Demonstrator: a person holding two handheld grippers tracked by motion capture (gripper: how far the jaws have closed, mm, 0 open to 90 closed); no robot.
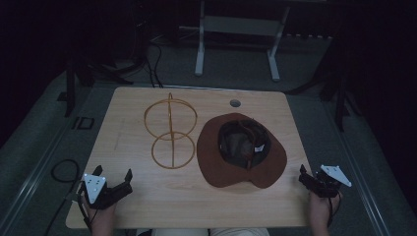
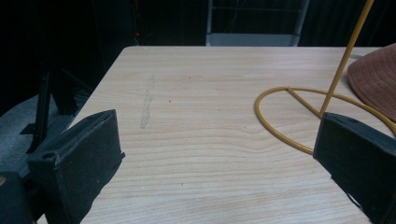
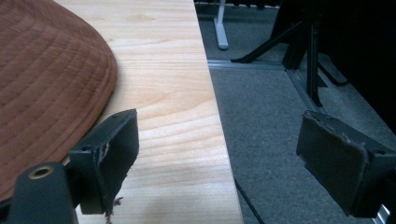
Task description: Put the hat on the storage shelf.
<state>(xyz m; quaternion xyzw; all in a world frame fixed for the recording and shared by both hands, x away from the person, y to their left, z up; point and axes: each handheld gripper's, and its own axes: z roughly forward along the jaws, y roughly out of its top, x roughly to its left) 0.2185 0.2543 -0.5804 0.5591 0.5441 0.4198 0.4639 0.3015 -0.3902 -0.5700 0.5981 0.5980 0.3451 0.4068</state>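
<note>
The brown corduroy wide-brimmed hat [image 1: 242, 150] lies crown-down, its dark lining facing up, on the right half of the pale wooden table [image 1: 162, 196]. Its soft ribbed brim reaches toward the near right corner, where the right gripper [image 1: 311, 181] waits at the table's edge with jaws spread wide and nothing between them. That is the nearer claw: the brim lies just to its left and slightly ahead, with one jaw over the wood beside it and the other past the edge. To the hat's left, close by, stands a thin yellow wire hat stand [image 1: 171, 129], two hoops on an upright rod. The left gripper [image 1: 112, 181], also spread and empty, sits near the front left corner, well apart from the hat.
</note>
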